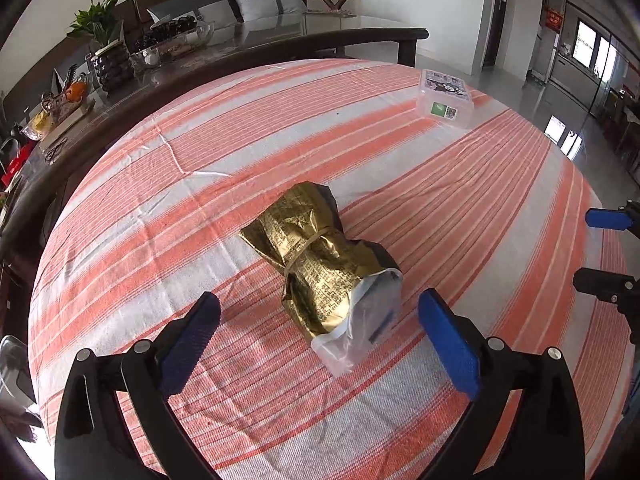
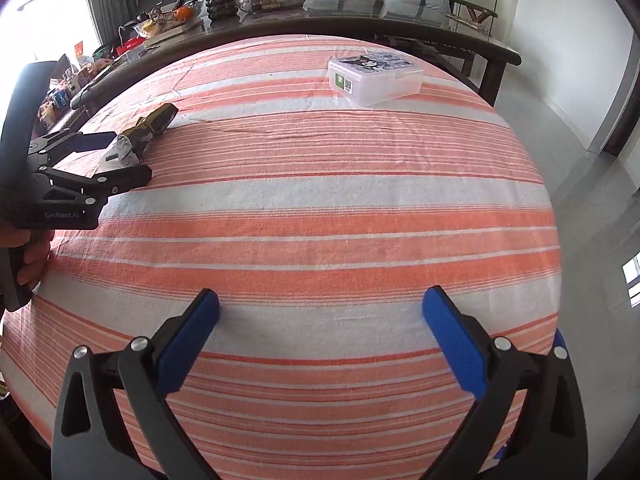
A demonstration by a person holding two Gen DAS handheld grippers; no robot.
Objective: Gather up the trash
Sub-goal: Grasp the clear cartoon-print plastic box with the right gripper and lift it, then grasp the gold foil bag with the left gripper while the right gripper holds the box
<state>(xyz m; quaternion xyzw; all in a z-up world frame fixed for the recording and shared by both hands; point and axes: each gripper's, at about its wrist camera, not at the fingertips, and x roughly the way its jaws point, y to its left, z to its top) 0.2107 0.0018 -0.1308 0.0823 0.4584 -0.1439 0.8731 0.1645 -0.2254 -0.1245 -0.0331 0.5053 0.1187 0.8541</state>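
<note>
Reaching: left gripper (image 1: 320, 312), jaws spread, straddles the gold bag (image 1: 316, 256) on the striped counter (image 1: 460, 208), pads clear.
Right gripper (image 2: 320, 308): spread, empty, well apart.
Next: likely closing across the bag's crumpled middle.

The desk (image 1: 460, 208) wears a woven cloth (image 2: 320, 216), matt and slightly rough, with orange and white stripes. On this cloth lies a gold foil bag (image 1: 316, 256), glossy and crumpled, with clear thin plastic at one end. Far from the bag stands a plastic box (image 1: 444, 100), translucent and smooth.
</note>
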